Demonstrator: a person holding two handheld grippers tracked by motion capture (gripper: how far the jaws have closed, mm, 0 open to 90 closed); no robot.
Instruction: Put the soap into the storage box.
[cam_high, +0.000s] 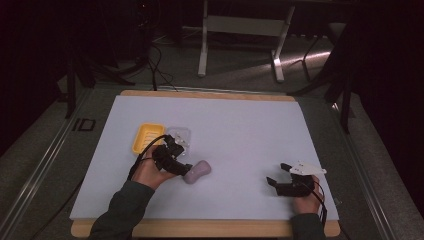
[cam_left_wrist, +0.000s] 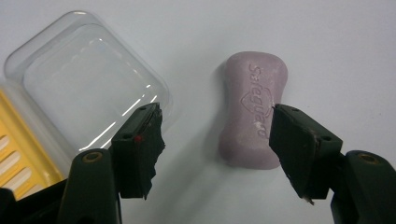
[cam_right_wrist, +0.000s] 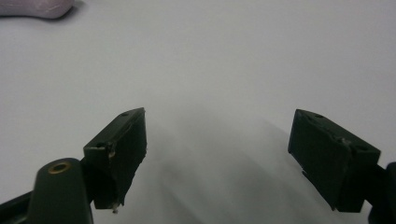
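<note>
One soap (cam_left_wrist: 252, 116): lilac bar, embossed "Safeguard" — flat on the desk (cam_high: 240, 130).
Left tongs (cam_left_wrist: 215, 135): spread wide, straddling the bar.
Right tongs (cam_right_wrist: 217, 149): released — empty.
Dishes: one yellow tray (cam_left_wrist: 14, 154), one clear lid (cam_left_wrist: 88, 88).

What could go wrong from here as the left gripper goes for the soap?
1. The left gripper is open with one jaw overlapping the soap bar; closing off-centre might skid the bar away.
2. The other jaw hangs over the clear lid beside the yellow tray and may knock it.
</note>
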